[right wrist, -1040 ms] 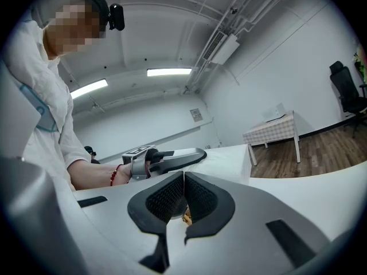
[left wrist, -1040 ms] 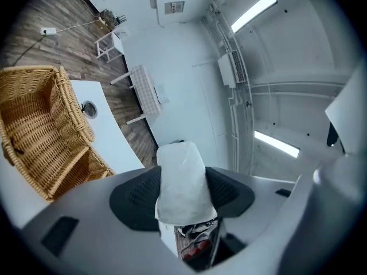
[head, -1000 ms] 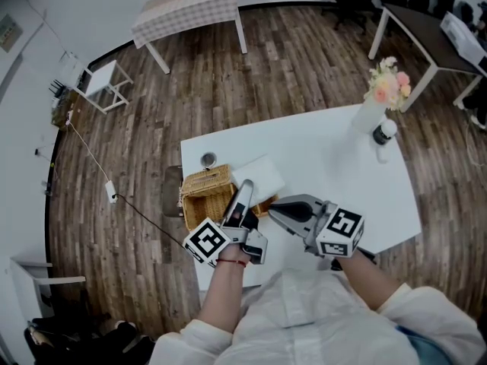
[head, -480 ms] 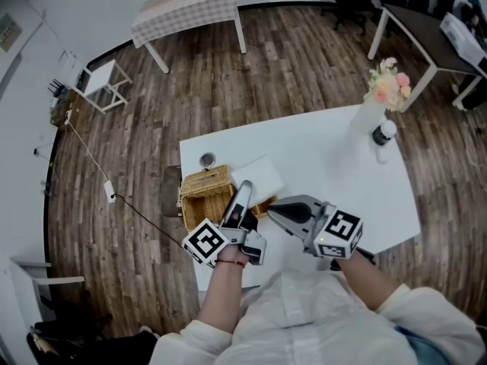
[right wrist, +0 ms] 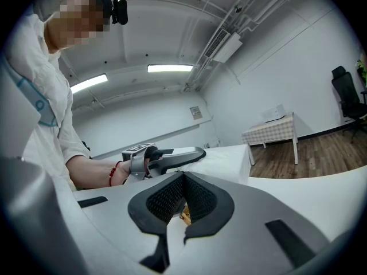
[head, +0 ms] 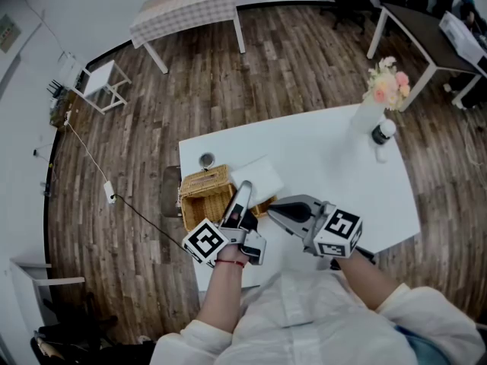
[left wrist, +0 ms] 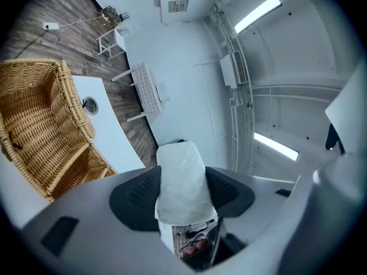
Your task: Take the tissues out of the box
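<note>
The tissue [left wrist: 182,179] stands between the pads of the left tongs [head: 245,188], which are closed on it. Its lower end runs down to a printed pack just beneath the pads, which I take for the box [left wrist: 192,248]. Whether that end is free of the box I cannot tell.

In the head view the box shows only as a brown bit between the 2 tongs. The right tongs [right wrist: 183,182] point across at it, pads together at the tips. A gold-brown scrap shows in the gap below them. Whether they pinch the box's edge or only rest by it is not clear.

Just past the left tips lies a flat white sheet [head: 259,176]. I cannot tell whether it is the far end of the held tissue or a loose one. A wicker basket [head: 205,192] sits beside it at the left edge of the white surface [head: 327,158].

In my judgement the step in hand is drawing 1 tissue out. The next move calls for a steady pull by the left tongs away from the box's mouth. The grip must stay firm enough that the thin paper neither slips nor tears, and the box must be kept from lifting along with it.
</note>
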Demonstrator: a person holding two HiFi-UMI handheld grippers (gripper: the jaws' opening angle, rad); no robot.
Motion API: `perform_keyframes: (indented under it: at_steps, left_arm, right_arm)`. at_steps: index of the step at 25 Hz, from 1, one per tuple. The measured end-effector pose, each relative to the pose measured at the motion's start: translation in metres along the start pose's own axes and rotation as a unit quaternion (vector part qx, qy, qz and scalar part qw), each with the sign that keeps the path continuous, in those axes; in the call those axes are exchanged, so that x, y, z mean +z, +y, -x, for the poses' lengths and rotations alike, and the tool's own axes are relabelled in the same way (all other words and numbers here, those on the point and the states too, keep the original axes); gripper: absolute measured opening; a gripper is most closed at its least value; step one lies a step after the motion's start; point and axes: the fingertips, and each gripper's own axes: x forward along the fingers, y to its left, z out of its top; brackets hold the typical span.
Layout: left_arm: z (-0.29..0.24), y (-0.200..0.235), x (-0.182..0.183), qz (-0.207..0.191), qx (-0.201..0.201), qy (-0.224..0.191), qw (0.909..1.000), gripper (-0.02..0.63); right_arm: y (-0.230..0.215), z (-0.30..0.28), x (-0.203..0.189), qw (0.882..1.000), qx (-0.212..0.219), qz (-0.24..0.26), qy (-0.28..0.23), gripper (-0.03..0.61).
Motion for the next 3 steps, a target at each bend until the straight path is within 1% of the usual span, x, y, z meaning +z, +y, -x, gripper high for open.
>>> perform_keyframes:
  at_steps: [3]
  left_arm:
    - [0.0001, 0.0008, -0.0020, 0.002, -0.003, 0.000, 1.0000, 0.236]
  right_arm:
    - [-0.0007, 0.0015, -0.0025, 1.000, -0.001, -0.002, 0.000, 0.031]
